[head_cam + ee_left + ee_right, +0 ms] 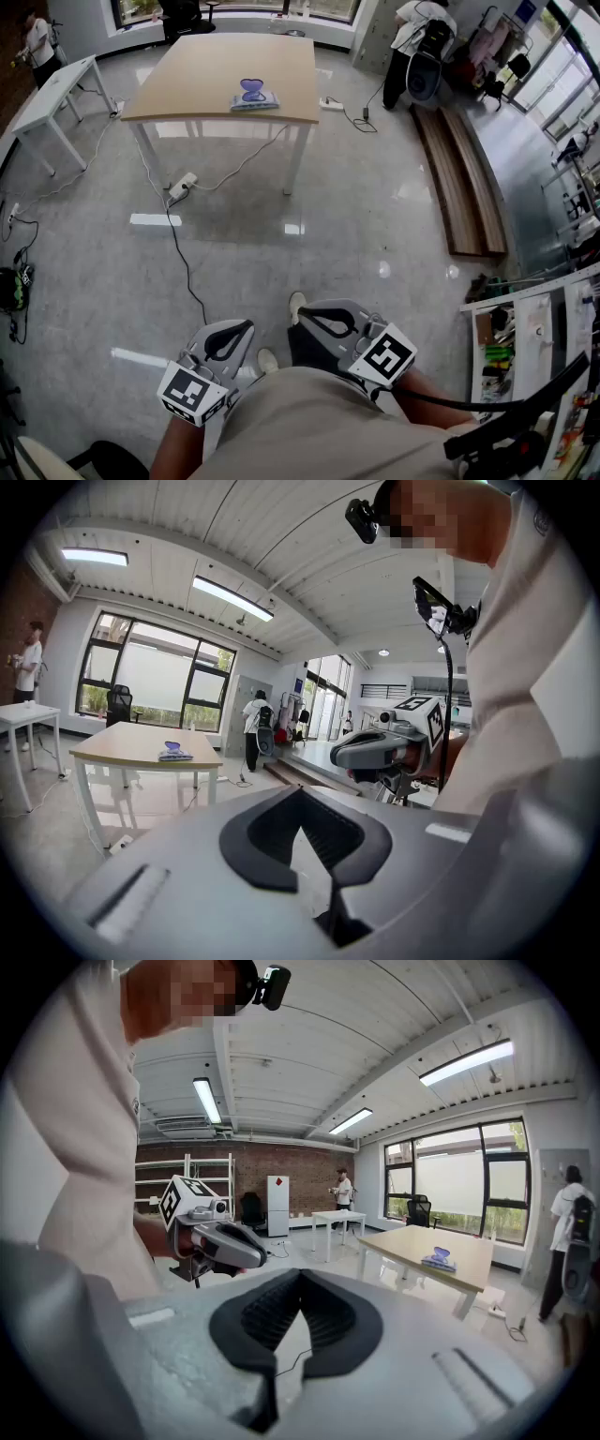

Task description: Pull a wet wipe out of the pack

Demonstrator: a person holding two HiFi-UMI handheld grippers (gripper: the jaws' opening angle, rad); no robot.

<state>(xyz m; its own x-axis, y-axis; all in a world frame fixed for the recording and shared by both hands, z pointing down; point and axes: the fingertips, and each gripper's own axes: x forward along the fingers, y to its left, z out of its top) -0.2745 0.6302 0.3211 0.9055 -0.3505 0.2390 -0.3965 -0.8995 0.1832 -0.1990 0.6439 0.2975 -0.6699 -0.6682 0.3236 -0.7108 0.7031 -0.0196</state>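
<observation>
I am holding my left gripper (234,330) and right gripper (314,317) low against my waist, side by side, jaws pressed together on nothing. The wet wipe pack (255,97) is lying well ahead of both on the table (202,84).

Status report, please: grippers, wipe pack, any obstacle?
Left gripper shut, empty; right gripper shut, empty; both at the body. Wipe pack on far table, untouched. Cable across the floor between.

Glossy grey floor (375,216), pale wooden table (216,75)
</observation>
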